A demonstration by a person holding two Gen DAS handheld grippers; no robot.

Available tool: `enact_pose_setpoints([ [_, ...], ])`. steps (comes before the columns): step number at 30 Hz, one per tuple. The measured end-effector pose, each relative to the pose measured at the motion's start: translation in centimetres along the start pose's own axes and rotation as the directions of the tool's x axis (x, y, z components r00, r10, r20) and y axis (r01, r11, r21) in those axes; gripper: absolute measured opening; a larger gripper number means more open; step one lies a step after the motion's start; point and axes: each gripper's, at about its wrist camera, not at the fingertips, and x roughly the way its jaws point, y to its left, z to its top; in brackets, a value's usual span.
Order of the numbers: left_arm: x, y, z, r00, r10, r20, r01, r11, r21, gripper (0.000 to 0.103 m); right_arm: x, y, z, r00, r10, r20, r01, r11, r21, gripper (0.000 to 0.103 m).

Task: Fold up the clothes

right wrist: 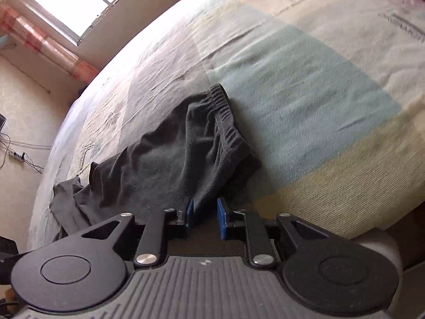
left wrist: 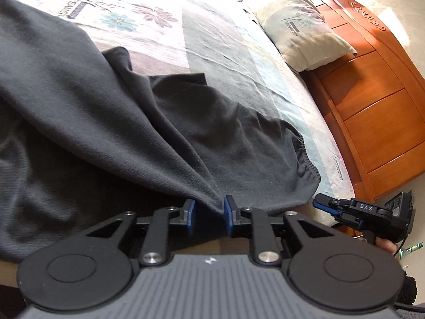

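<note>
Nearest in the left wrist view is the left gripper, its blue pads standing a little apart; a pinched ridge of the dark grey garment runs down between them, touching the right pad, with a gap at the left pad, so it is not clamped. The garment spreads over the near left of the bed, its elastic waistband at the right, close to the bed's right edge. Far and right of it the patterned sheet lies bare. One pillow rests at the far right against the wooden headboard. The right gripper hovers at the near right corner, off the cloth.

In the right wrist view the right gripper's pads are parted, with cloth bunched just ahead of them; whether any lies between them I cannot tell. The garment lies left of centre, and open sheet stretches right and far. One window shows at the far left.
</note>
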Motion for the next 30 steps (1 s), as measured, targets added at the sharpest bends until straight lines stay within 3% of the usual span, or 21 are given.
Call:
enact_pose_setpoints([
  [4, -2.7, 2.4, 0.6, 0.997, 0.056, 0.062, -0.052, 0.997, -0.065, 0.033, -1.2, 2.4, 0.7, 0.997, -0.008, 0.073, 0.016, 0.994, -0.110, 0.030],
  [7, -4.6, 5.0, 1.6, 0.987, 0.087, 0.132, -0.061, 0.980, -0.190, 0.038, -0.3, 4.2, 1.0, 0.996, 0.061, 0.063, -0.050, 0.986, -0.156, 0.037],
  [11, -6.6, 8.7, 3.4, 0.971, 0.102, 0.216, -0.018, 0.933, -0.359, 0.041, 2.2, 6.9, 0.6, 0.993, 0.118, -0.001, -0.115, 0.973, -0.202, 0.037],
  [13, -7.6, 10.7, 4.5, 0.955, 0.148, 0.259, -0.031, 0.913, -0.407, 0.048, 3.2, 7.9, 0.3, 0.990, 0.136, -0.024, -0.138, 0.967, -0.214, 0.037],
  [19, -8.8, 17.9, 6.6, 0.914, 0.267, 0.306, -0.049, 0.821, -0.569, 0.049, 3.7, 9.0, 0.0, 0.988, 0.148, -0.037, -0.152, 0.965, -0.212, 0.039],
  [24, -8.2, 22.3, 6.8, 0.901, 0.263, 0.345, 0.019, 0.771, -0.636, 0.049, 3.4, 8.8, 0.1, 0.994, 0.103, -0.035, -0.108, 0.971, -0.213, 0.040],
  [27, -8.0, 23.3, 7.0, 0.894, 0.239, 0.378, 0.070, 0.760, -0.646, 0.049, 3.5, 8.8, 0.2, 0.996, 0.079, -0.034, -0.085, 0.974, -0.209, 0.040],
  [30, -7.4, 24.0, 7.4, 0.898, 0.196, 0.394, 0.114, 0.762, -0.638, 0.058, 3.9, 9.0, 0.1, 0.997, 0.066, -0.038, -0.073, 0.977, -0.203, 0.041],
])
